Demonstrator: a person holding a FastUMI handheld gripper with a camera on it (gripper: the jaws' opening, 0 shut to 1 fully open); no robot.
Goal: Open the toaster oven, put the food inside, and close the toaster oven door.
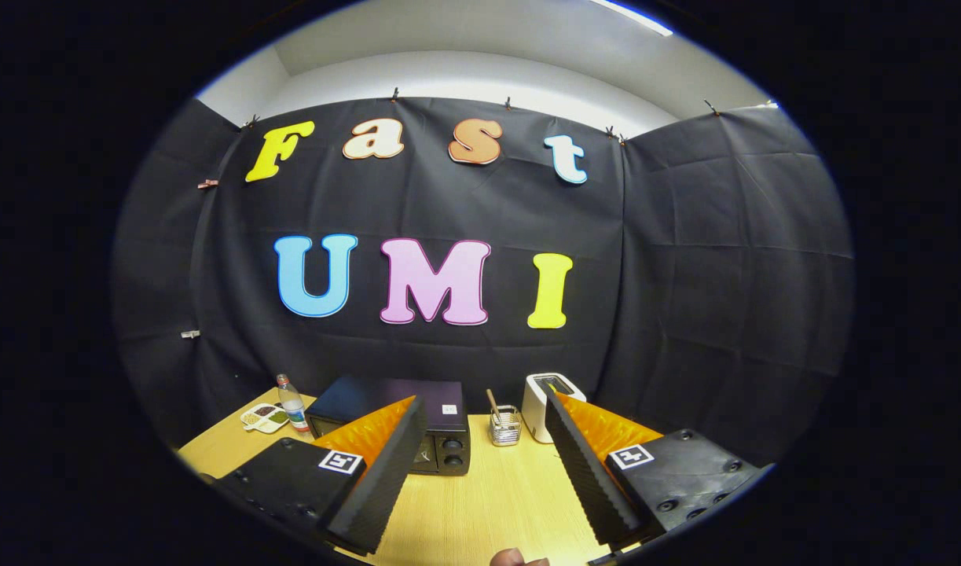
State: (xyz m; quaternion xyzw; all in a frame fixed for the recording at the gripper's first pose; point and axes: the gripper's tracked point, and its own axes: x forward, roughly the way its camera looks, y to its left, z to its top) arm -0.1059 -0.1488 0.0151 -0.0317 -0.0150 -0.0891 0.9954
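A black toaster oven (405, 413) stands at the back of the wooden table (480, 495), against the cloth wall, partly hidden by my left finger (378, 479); its knobs (452, 452) show on the right of its front, and whether its door is shut I cannot make out. My gripper (484, 472) is held above the table, well in front of the oven, open with nothing between its fingers. A small white dish of food (265, 417) lies to the left of the oven, beside a bottle.
A plastic bottle (293, 403) stands left of the oven. To its right are a wire cup (505, 427) with a stick in it and a white pop-up toaster (551, 405). A person's finger (511, 558) shows at the near table edge.
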